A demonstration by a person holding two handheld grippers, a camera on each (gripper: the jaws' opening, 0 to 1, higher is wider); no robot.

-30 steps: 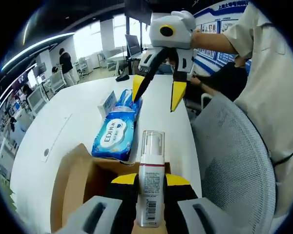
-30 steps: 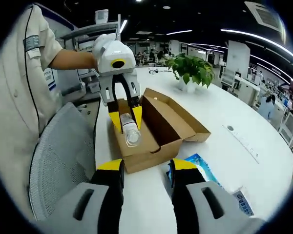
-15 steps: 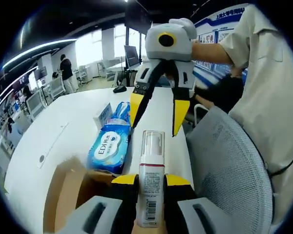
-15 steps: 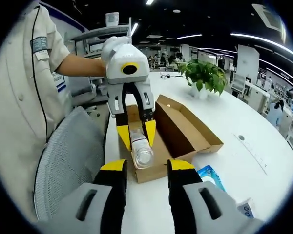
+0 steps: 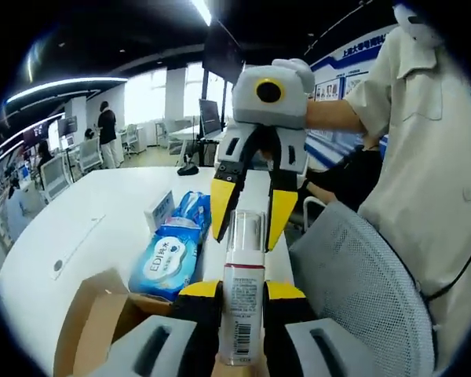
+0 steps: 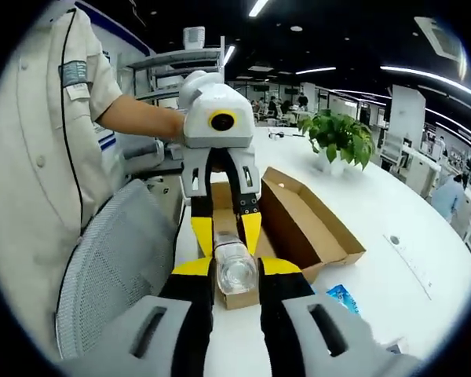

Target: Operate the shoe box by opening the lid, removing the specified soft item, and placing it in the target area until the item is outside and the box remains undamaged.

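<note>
While held, one bottle [image 5: 242, 294] — two grippers

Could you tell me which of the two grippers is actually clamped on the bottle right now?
The left gripper clamps the bottle; the right gripper has its jaws open around the cap end.

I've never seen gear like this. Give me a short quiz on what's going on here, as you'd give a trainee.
1. True or false: the box has its lid open.
2. What does the left gripper hold? A) a shoe B) a bottle C) a cup
3. Fill in: the blue wipes pack lies on the white ___ beside the box.
Key: 1 true; 2 B; 3 table.
</note>
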